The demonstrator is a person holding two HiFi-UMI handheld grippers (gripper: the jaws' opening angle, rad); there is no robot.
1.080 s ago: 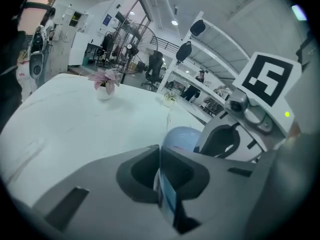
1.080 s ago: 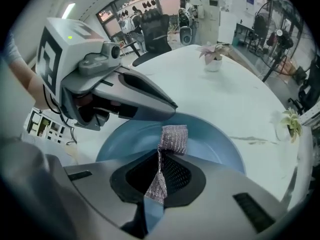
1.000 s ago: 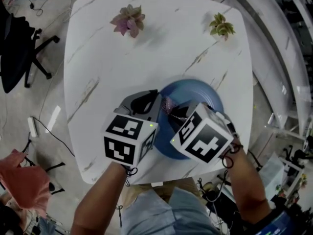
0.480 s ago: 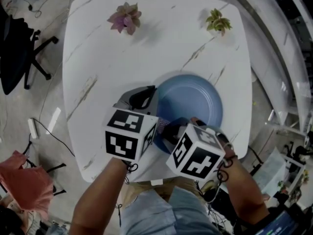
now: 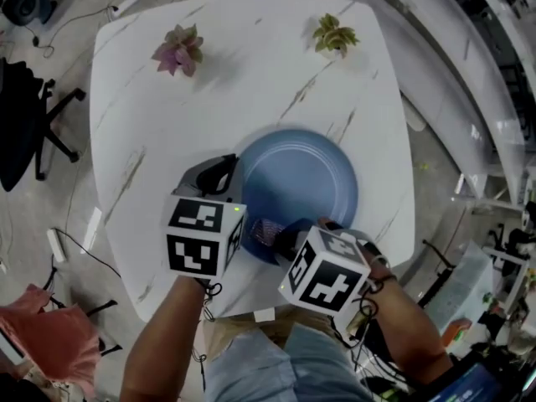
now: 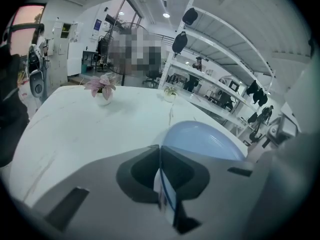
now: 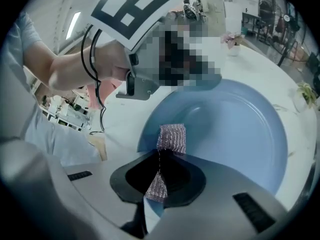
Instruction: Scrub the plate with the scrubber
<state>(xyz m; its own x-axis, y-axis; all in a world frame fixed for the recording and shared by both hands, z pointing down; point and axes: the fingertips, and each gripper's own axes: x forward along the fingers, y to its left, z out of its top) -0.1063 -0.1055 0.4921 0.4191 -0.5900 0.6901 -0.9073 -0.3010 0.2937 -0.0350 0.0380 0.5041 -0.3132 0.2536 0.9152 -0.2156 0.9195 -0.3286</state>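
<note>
Scrubber: a purplish mesh strip, the scrubber has its long axis in line with the jaws that hold it. Its free end points out past their tips, toward the middle of the plate.
Right gripper: the right gripper is pinched together on the scrubber's near end, with mesh showing both inside the jaw hollow and beyond the tips.
Left gripper: the left gripper is clamped on the plate's left rim, whose thin edge runs between the closed jaws.
Plate: round, blue, on the white marble-patterned table, toward the person's edge of it. I cannot tell whether it lies fully flat.
Scrubber against plate: the free end rests on the inner slope of the plate's near rim, at the near-left part.
Scrubber against grippers: in the head view it sits between the two marker cubes, just beside the left one.
Far side: a pink plant and a green plant stand well apart from the plate.
</note>
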